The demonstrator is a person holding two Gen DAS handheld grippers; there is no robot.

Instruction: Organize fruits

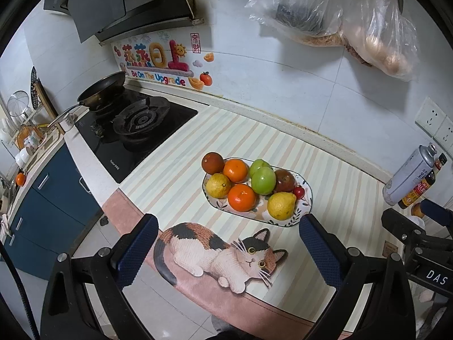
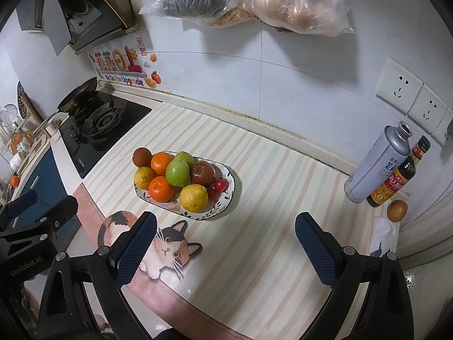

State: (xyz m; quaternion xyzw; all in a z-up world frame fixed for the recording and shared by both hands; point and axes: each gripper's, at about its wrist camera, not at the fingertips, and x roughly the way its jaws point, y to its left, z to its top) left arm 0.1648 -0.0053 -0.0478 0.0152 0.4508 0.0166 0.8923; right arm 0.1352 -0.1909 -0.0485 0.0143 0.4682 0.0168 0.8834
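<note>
sitting on the striped counter (image 2: 254, 170) is your plate (image 2: 229, 189) piled with fruits (image 2: 175, 178). both your grippers, left gripper (image 1: 226, 243) and right gripper (image 2: 225, 238), hang near it with jaws spread wide, holding nothing. one small brown fruit (image 2: 397, 210) sits far off by the bottles (image 2: 396, 181).

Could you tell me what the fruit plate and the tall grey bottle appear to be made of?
The fruit plate looks like glazed ceramic: glossy white with a painted leaf border. The tall grey bottle looks like matte metal, with a threaded open neck, though coated plastic is possible.
</note>
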